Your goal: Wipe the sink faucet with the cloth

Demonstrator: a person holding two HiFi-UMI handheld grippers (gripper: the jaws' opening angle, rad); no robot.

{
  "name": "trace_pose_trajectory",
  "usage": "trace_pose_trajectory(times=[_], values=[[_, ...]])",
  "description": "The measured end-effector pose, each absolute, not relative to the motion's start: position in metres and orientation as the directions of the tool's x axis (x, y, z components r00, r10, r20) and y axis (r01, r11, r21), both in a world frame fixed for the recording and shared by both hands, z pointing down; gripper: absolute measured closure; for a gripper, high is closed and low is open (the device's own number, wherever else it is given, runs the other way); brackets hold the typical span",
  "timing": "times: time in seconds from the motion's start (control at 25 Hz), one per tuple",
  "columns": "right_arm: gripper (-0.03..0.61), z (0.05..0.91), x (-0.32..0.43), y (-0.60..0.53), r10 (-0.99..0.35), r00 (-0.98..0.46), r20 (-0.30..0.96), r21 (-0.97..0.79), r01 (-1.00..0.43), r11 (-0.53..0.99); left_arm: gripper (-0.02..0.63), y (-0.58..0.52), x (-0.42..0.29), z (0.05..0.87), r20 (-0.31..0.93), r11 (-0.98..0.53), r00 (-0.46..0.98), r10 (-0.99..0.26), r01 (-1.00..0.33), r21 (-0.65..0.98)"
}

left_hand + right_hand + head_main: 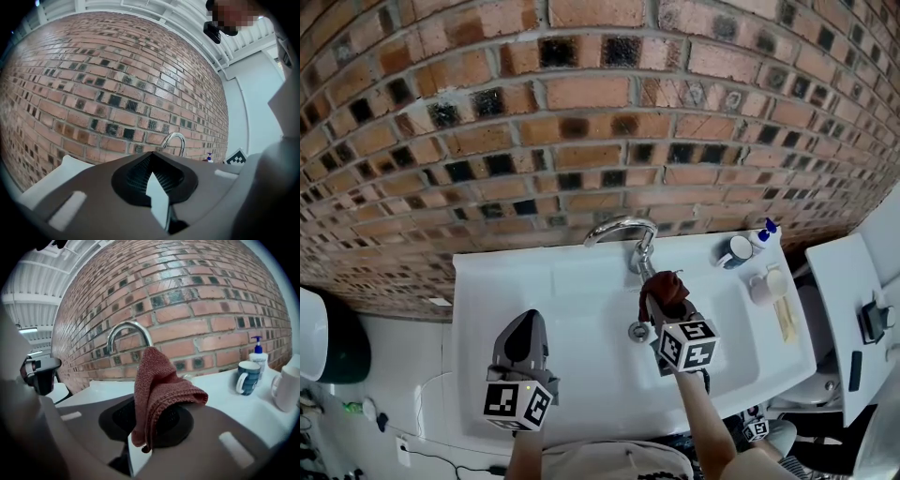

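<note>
A curved chrome faucet point(623, 232) rises at the back of the white sink point(581, 281), against the brick wall. My right gripper point(662, 298) is shut on a dark red cloth point(666, 292), held just in front of and below the faucet's base. In the right gripper view the cloth point(157, 390) stands bunched up over the jaws, with the faucet point(126, 333) behind it. My left gripper point(523, 337) hovers over the left part of the basin, shut with nothing in it; the faucet point(174, 142) shows far ahead.
A blue-and-white mug point(735, 251) and a pump bottle point(762, 234) stand on the sink's right ledge, with a white mug point(766, 284) nearer me. The drain point(638, 330) lies beside my right gripper. A dark bin point(337, 342) sits on the floor at left.
</note>
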State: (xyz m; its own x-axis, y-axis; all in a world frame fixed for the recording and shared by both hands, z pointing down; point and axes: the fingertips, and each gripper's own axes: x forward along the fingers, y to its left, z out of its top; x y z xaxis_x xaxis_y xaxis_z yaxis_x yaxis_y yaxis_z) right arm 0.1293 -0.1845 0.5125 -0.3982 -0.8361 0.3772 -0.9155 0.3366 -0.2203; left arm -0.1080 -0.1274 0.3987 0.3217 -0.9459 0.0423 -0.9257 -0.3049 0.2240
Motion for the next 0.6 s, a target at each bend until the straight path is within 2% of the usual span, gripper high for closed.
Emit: trace_pose_trajectory(times=[0.24, 0.4, 0.6], values=[[0.522, 0.545, 0.066, -0.197, -0.765, -0.495, 0.411, -0.403, -0.852, 0.335, 0.608, -0.126, -0.113, 0.399, 0.049, -0.294, 0.312, -0.949, -0.929, 0.226], [0.522, 0.538, 0.071, -0.222, -0.802, -0.465, 0.374, -0.524, -0.820, 0.231, 0.607, -0.127, -0.123, 0.402, 0.058, -0.268, 0.288, -0.956, -0.936, 0.228], [0.525, 0.519, 0.082, -0.240, -0.837, -0.449, 0.312, -0.608, -0.772, 0.187, 0.609, -0.129, -0.127, 0.405, 0.058, -0.265, 0.285, -0.957, -0.935, 0.234]])
